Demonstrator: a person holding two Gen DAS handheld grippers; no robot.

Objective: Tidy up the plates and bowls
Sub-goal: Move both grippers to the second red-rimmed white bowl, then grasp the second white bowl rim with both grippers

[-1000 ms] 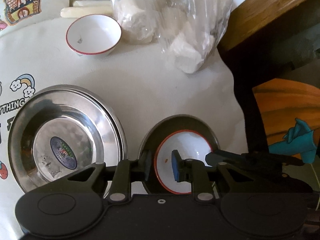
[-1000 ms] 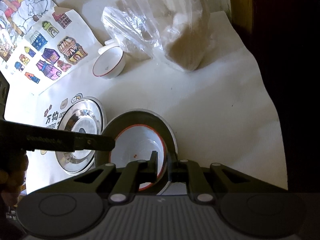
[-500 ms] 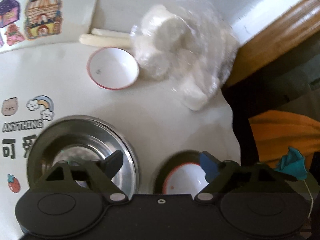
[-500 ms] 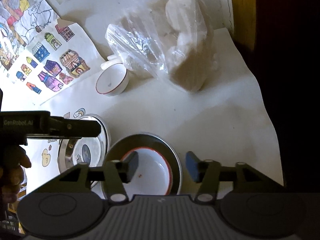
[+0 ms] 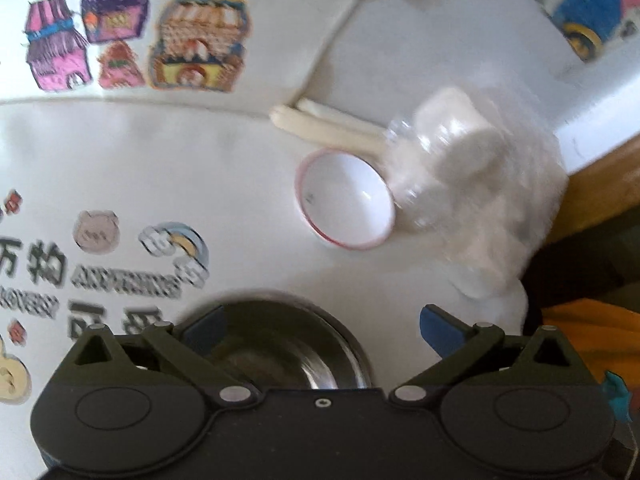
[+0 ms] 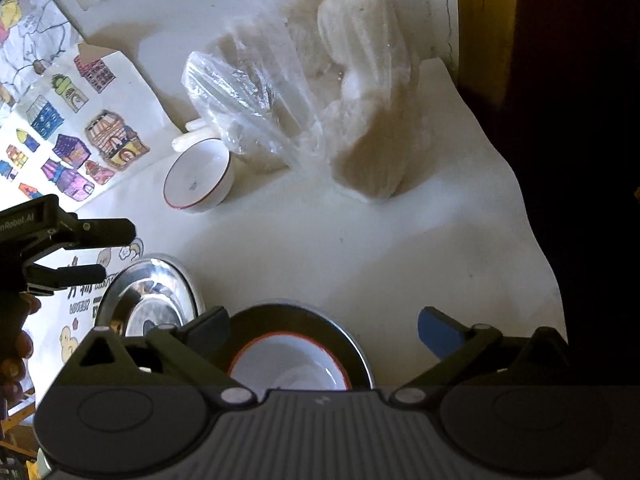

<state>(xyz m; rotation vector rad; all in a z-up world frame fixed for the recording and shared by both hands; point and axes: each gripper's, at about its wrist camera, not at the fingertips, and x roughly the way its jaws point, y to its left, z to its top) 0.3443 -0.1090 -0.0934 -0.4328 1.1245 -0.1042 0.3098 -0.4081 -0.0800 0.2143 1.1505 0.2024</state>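
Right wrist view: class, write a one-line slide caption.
Open right gripper above red-rimmed white bowl nested in round steel plate.

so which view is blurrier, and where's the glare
Left wrist view: motion blur smears the tablecloth print and the bag. Right wrist view: sharp, with glare on the steel plate and deep shadow at right.

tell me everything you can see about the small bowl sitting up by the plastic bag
The small bowl is white with a thin red rim line, glossy like ceramic or melamine. It stands upright and empty on the white table cover, with a small dark mark inside. Its far side meets the clear plastic bag of white lumps, and pale sticks lie just behind it. Neither gripper touches it.
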